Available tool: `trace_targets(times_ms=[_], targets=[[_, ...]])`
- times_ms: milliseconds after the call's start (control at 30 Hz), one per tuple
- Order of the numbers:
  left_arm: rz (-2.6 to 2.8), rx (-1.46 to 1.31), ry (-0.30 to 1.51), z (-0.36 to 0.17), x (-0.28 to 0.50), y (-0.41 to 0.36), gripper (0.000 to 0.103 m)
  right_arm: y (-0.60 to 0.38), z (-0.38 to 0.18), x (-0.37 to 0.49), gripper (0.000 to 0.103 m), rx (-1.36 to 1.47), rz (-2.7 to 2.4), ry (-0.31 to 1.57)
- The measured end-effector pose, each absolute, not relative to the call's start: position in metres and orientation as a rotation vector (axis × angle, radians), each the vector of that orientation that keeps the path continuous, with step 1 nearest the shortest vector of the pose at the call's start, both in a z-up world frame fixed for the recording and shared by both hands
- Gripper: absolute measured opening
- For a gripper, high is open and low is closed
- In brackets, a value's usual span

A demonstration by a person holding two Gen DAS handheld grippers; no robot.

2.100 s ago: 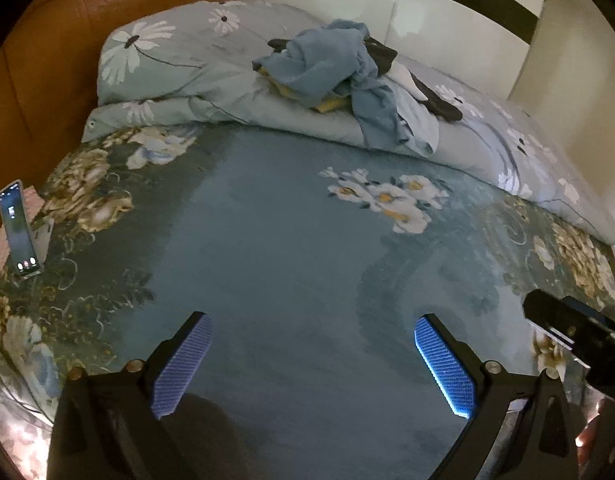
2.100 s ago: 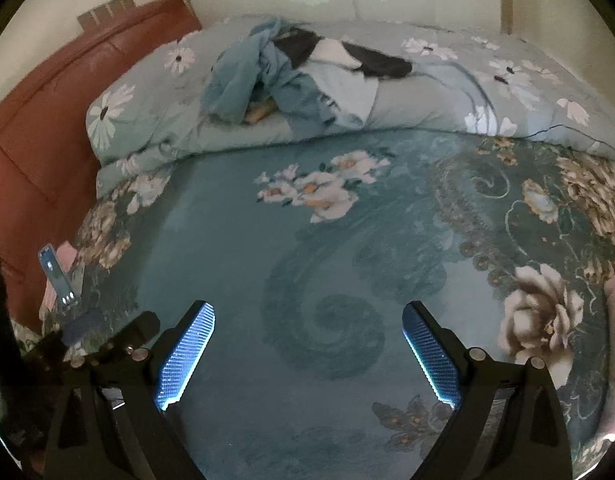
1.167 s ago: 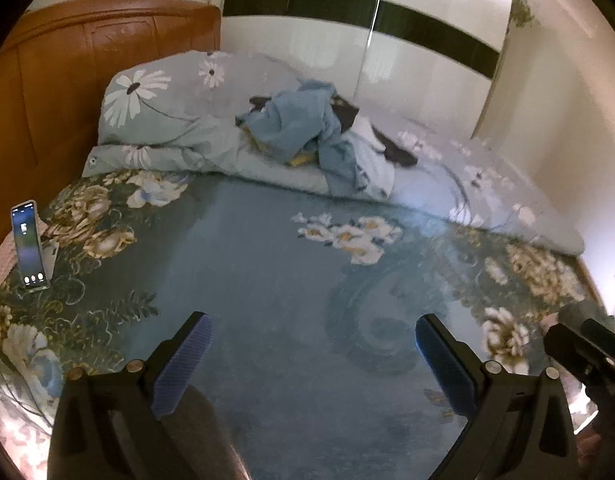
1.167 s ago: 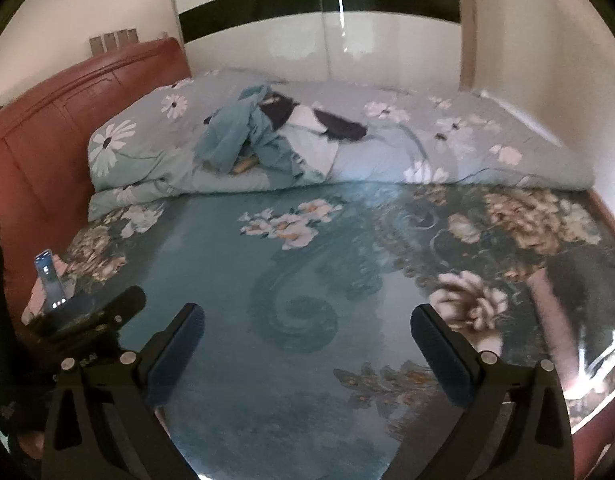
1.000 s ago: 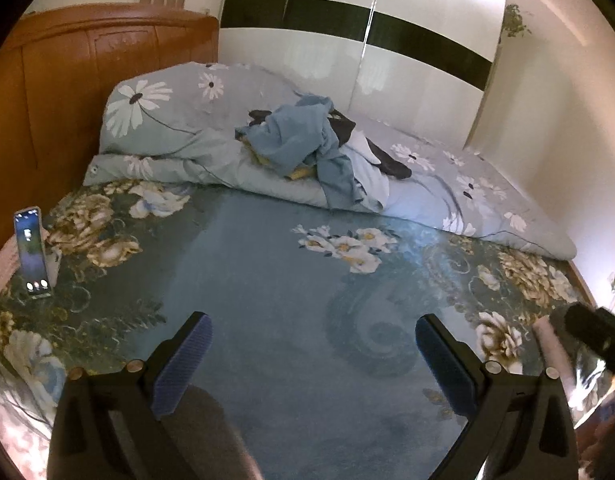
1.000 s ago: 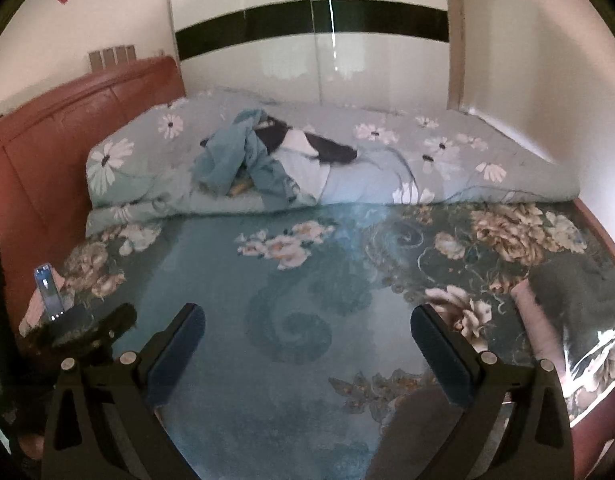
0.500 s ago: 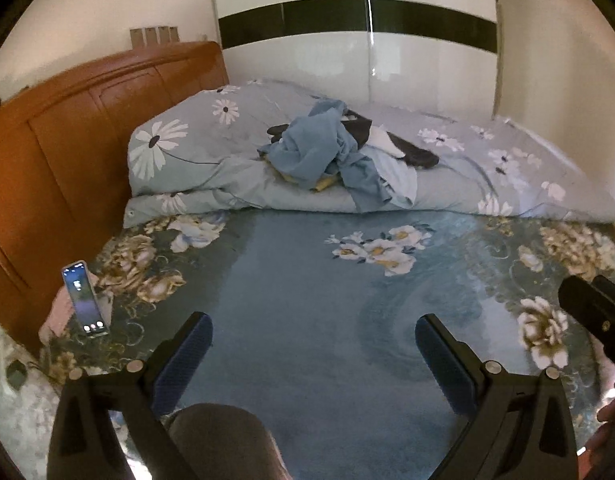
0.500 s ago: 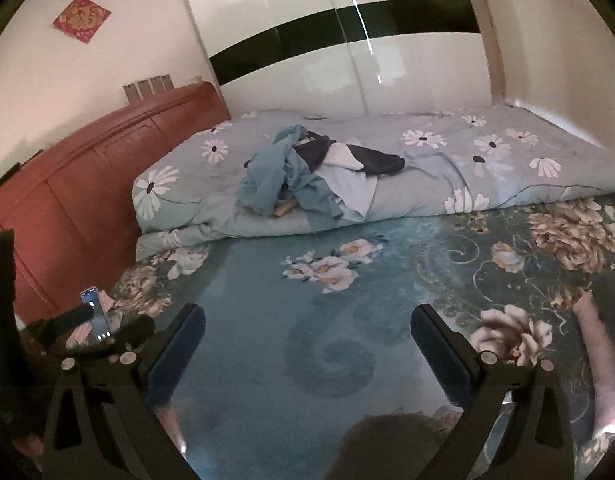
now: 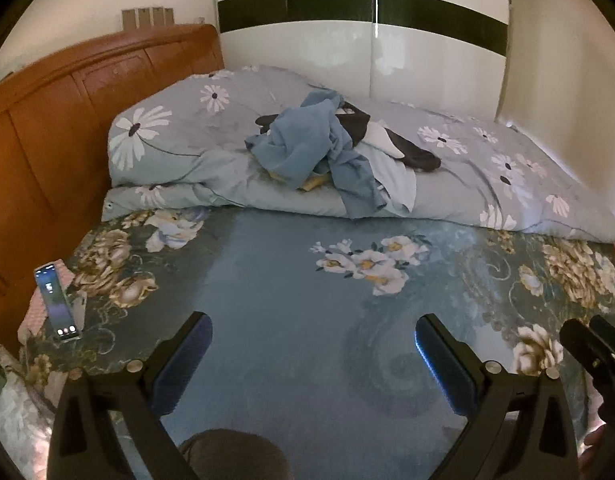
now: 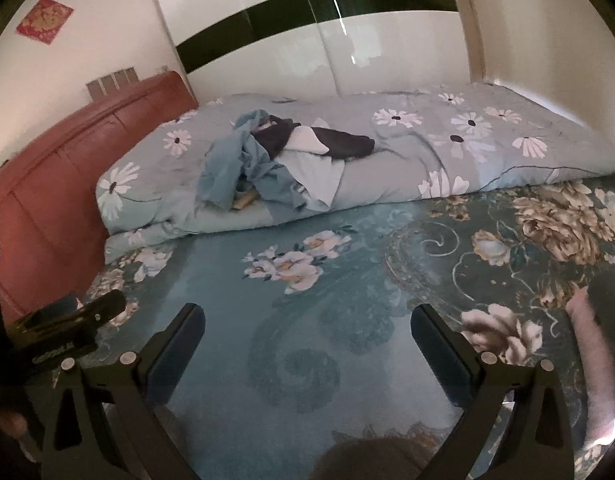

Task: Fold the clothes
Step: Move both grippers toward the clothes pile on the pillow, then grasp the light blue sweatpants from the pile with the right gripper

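Observation:
A heap of clothes [image 9: 331,148] lies on the rolled floral quilt [image 9: 487,176] at the far side of the bed: crumpled blue garments, a black-and-white piece and something yellow underneath. The heap also shows in the right wrist view [image 10: 275,160]. My left gripper [image 9: 311,344] is open and empty, held above the near part of the blue floral bedspread [image 9: 275,288], far from the heap. My right gripper [image 10: 307,336] is open and empty too, beside the left one. Each gripper shows at the edge of the other's view.
A phone [image 9: 55,304] stands propped at the left edge of the bed. A wooden headboard [image 9: 47,128] runs along the left. White wardrobe doors [image 9: 347,48] stand behind the quilt. A knee [image 9: 231,456] shows low between the left fingers.
Both grippers have risen and drawn back from the bedspread, so the whole bed, headboard and wardrobe have come into view. Both stayed open and empty.

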State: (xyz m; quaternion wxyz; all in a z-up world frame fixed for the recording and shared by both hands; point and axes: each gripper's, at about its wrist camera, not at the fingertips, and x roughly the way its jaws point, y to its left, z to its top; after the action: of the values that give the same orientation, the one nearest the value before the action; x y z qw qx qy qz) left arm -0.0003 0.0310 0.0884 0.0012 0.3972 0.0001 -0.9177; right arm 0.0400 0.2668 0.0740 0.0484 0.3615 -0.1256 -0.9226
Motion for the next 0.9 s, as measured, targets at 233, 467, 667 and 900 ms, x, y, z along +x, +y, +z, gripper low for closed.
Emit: trace_targets(times_ms=[233, 467, 667, 900], targets=[[-2.852, 1.298, 0.146, 0.067, -0.041, 0.004, 0.103, 0.235, 0.068, -0.002, 0.103, 1.149, -2.743, -0.294], [-2.886, 1.109, 0.353, 0.058, -0.083, -0.031, 0.103, 0.221, 0.057, -0.075, 0.103, 1.174, -2.67, -0.291], [-2.825, 0.974, 0.551, 0.036, -0.124, -0.064, 0.103, 0.207, 0.047, -0.154, 0.103, 1.186, -2.638, -0.264], [-2.825, 0.93, 0.577, -0.007, -0.147, -0.066, 0.103, 0.172, 0.031, -0.252, 0.103, 1.213, -2.573, -0.209]])
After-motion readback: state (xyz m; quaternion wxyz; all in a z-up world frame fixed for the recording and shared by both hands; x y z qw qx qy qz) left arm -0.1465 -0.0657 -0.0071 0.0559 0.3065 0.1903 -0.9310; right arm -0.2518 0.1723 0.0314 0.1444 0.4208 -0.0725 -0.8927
